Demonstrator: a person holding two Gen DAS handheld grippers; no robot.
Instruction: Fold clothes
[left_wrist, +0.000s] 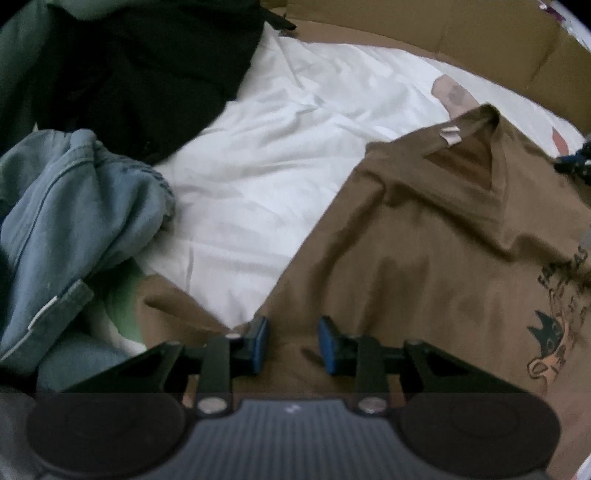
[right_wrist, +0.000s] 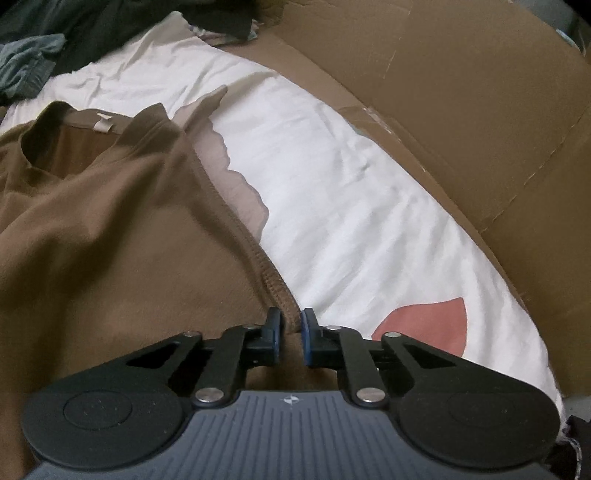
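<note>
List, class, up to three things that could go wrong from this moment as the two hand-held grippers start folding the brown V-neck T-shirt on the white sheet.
1. The right gripper pinches only the stitched hem of the brown V-neck T-shirt; that thin bite may slip when lifted.
2. The left gripper has shirt fabric between parted pads, so one side may lag and skew the fold.
3. The crumpled blue-grey garment lies close and could snag.
</note>
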